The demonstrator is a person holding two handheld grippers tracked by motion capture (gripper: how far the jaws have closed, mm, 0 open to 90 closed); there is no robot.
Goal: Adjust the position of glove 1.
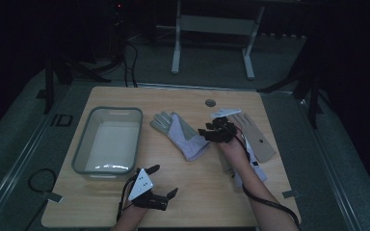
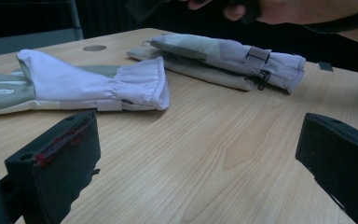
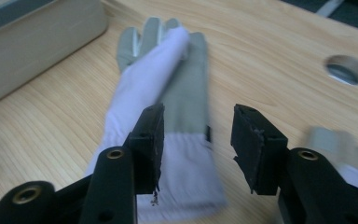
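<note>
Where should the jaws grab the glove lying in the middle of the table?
Probably at the lavender cuff of the glove, coming down from above. It lies flat on the table, and the gathered cuff bunches up a little, easier to pinch than the flat fingers. The right gripper already hangs over that end, jaws apart.

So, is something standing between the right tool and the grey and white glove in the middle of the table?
Nothing visible: the right tool is open just above the cuff of the grey and white glove, with no object between.
</note>
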